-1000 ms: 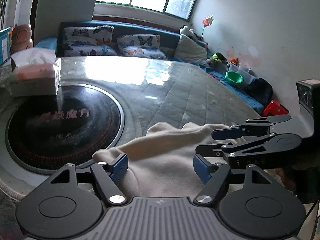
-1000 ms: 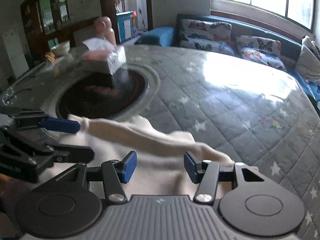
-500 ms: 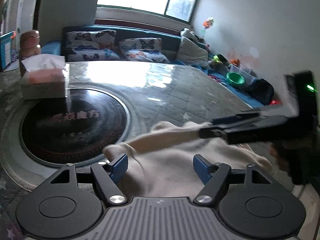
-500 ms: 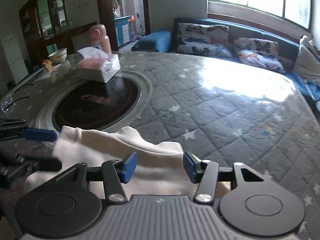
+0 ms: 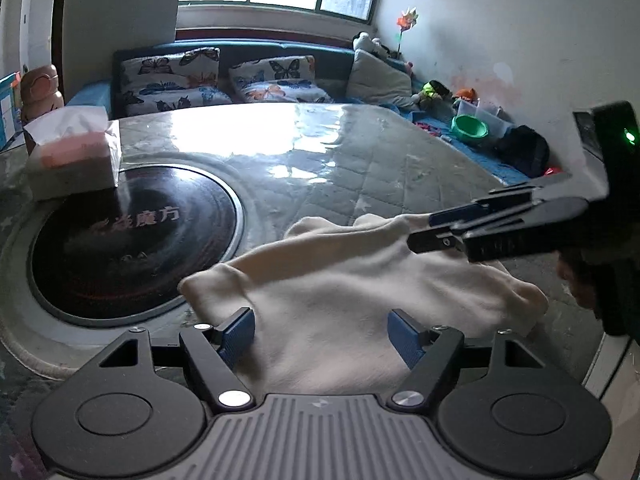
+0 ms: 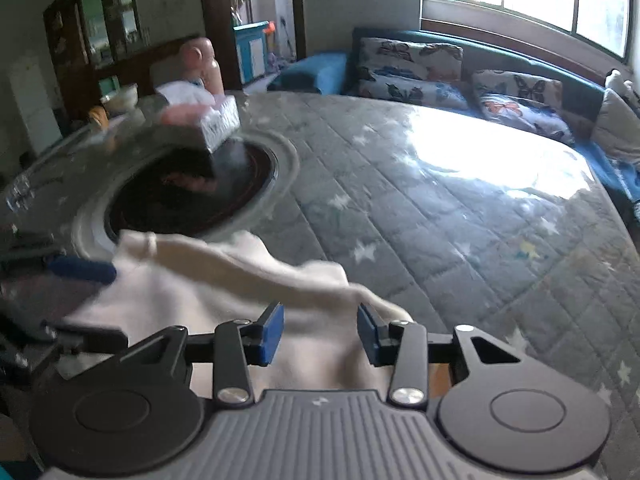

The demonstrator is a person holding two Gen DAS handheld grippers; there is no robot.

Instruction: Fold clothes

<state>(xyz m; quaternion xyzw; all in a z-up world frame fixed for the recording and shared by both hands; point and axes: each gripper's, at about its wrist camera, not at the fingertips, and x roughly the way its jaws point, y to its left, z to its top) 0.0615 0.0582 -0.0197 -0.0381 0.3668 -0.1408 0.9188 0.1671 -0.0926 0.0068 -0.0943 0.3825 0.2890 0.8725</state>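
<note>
A cream garment (image 5: pixel 352 292) lies bunched near the front edge of the round table, its far edge folded into a ridge; it also shows in the right wrist view (image 6: pixel 224 280). My left gripper (image 5: pixel 322 330) is open, its blue pads low over the cloth's near part. My right gripper (image 6: pixel 320 334) is open, narrower than before, just above the cloth's right end. In the left wrist view the right gripper (image 5: pixel 436 230) reaches in from the right at the ridge. The left gripper's blue finger (image 6: pixel 82 268) shows blurred at the left.
A black round hotplate (image 5: pixel 124 236) is set into the table (image 5: pixel 360 168), with a tissue box (image 5: pixel 74 156) at its far rim. A pink bottle (image 6: pixel 202 64) stands behind the box. A sofa with butterfly cushions (image 5: pixel 224 80) runs behind the table.
The right gripper's jaws have narrowed and it has swung in over the cloth's right end. The left gripper has drawn back slightly. The cloth ridge has shifted a little.
</note>
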